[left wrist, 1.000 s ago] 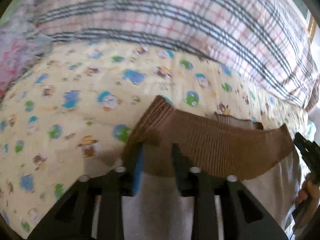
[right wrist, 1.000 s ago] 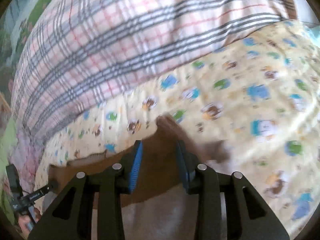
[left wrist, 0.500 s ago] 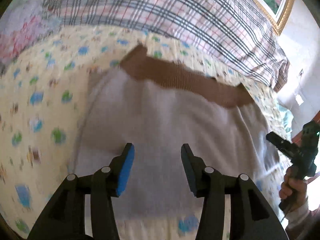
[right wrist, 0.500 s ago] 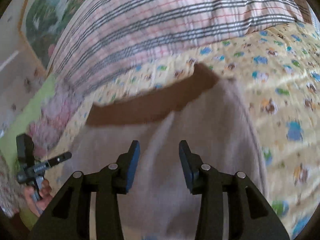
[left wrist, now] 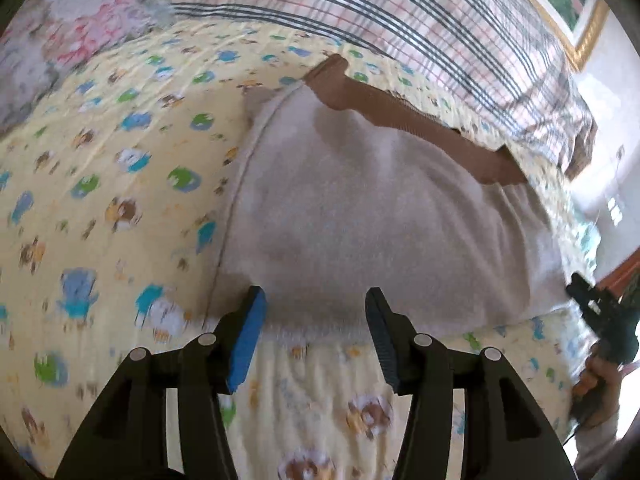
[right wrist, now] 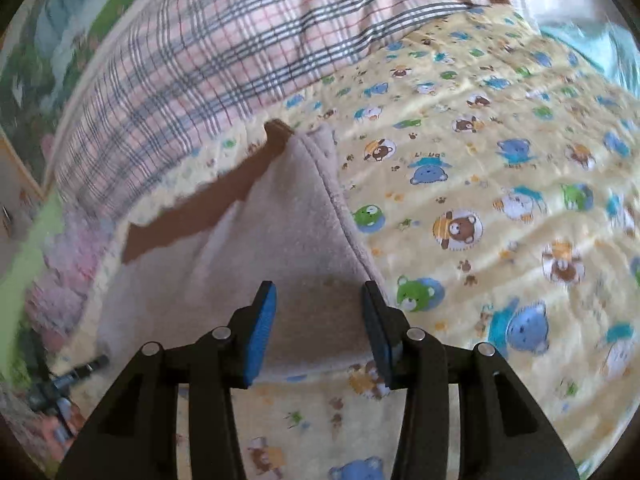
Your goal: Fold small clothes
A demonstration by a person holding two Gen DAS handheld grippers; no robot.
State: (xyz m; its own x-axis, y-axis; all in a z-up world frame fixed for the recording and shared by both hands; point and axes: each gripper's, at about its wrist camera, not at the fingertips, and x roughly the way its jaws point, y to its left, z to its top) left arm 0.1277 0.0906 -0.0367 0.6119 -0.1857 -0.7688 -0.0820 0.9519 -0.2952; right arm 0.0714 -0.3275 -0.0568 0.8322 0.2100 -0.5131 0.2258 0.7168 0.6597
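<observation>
Yellow bear-print bedsheet point(right wrist: 500, 168), plaid pillow point(left wrist: 420, 12), gold-framed picture point(left wrist: 576, 20), daylight

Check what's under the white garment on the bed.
The white garment lies flat on the yellow cartoon-print sheet, which shows all around it. A brown ribbed band sticks out along its far edge. Whatever else lies beneath is covered.

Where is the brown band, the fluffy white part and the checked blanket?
Brown band point(left wrist: 420, 120), left wrist view, middle of band.
White part point(left wrist: 380, 220), left wrist view, its middle.
Checked blanket point(right wrist: 224, 40), right wrist view, its middle.
</observation>
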